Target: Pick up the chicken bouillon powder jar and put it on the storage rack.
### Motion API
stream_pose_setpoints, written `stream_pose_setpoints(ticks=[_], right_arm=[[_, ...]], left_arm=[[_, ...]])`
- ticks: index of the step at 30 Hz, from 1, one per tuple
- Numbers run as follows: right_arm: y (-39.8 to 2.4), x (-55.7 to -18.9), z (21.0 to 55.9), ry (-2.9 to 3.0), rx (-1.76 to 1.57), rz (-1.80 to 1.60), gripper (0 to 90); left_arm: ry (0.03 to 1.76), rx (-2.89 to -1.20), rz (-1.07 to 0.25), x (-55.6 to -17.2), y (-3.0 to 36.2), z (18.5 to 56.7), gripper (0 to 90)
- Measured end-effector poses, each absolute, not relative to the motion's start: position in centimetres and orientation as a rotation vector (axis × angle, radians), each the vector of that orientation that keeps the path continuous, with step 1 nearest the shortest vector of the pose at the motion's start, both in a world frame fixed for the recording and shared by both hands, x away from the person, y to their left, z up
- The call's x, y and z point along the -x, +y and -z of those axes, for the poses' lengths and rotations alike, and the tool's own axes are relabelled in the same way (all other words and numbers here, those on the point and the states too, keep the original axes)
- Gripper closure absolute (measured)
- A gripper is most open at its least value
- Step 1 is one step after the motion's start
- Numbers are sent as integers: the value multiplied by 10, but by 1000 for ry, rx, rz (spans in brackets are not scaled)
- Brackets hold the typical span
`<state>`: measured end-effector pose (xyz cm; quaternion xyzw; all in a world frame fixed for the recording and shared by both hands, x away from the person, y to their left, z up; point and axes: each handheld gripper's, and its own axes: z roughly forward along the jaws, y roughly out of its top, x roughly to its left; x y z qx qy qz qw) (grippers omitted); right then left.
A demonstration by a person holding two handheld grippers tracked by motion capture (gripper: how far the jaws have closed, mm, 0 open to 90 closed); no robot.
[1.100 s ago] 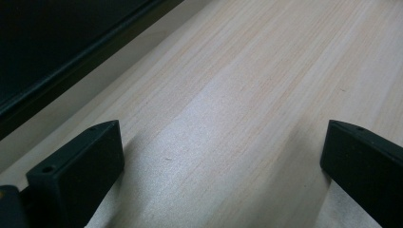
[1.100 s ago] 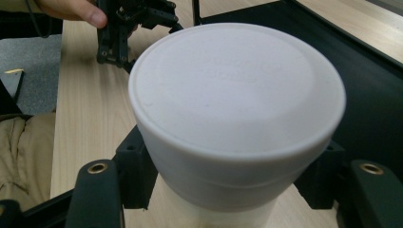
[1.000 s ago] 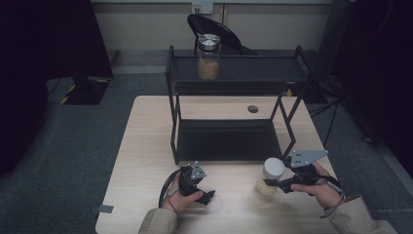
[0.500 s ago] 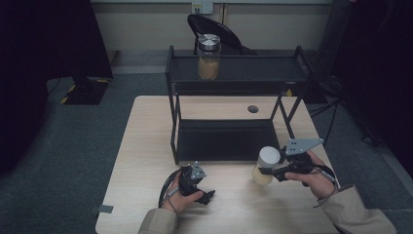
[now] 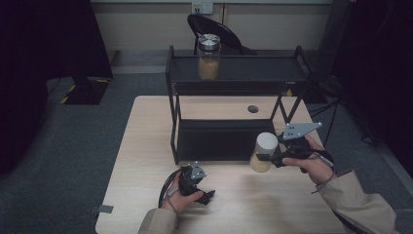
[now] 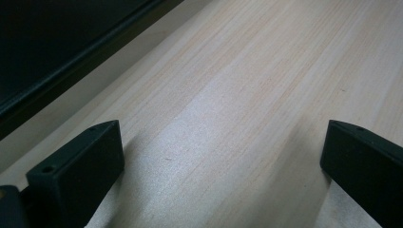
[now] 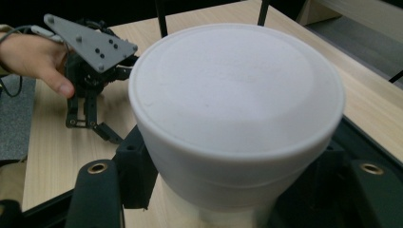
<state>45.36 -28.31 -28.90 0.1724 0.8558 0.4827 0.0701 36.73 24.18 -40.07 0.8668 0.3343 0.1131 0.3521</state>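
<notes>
**Jar on the rise, shelf in sight**

Lifted clear of the tabletop since a second ago, the white-lidded jar point(image 5: 263, 152) now hangs above the near right part of the wooden table point(image 5: 146, 146), carried forward toward the black two-tier rack point(image 5: 234, 87).

That rack dominates the middle of the table, and its top shelf already holds one jar, the metal-lidded one point(image 5: 209, 56), filled with something tan. The lower shelf lies bare and dark, directly ahead of the raised jar. A black chair point(image 5: 214, 29) stands behind the rack, by the wall.

Now the hands. The right gripper point(image 5: 265, 157) is clamped on the white-lidded jar just under its lid; in the right gripper view the white lid point(image 7: 237, 90) looms huge between the two jaws, which hug the jar's body. The left gripper point(image 5: 207, 195) sits low on the near edge of the table, jaws spread apart with bare wood between them, holding nothing.

Progress, judging from the layout: pick-up done, jar airborne and heading rackward. Left to do, most likely, is setting it on a shelf and letting go, perhaps beside its partner up top.

Any writing? None readable: the lid is plain white, and no label on either jar can be made out.
</notes>
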Motion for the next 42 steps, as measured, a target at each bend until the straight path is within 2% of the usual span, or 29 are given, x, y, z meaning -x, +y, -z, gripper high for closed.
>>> stream_pose_setpoints(ticks=[42], right_arm=[[-281,-484,183,2545,-545,-1490,346]], left_arm=[[864,-2243,-294,-367,242,401,1]])
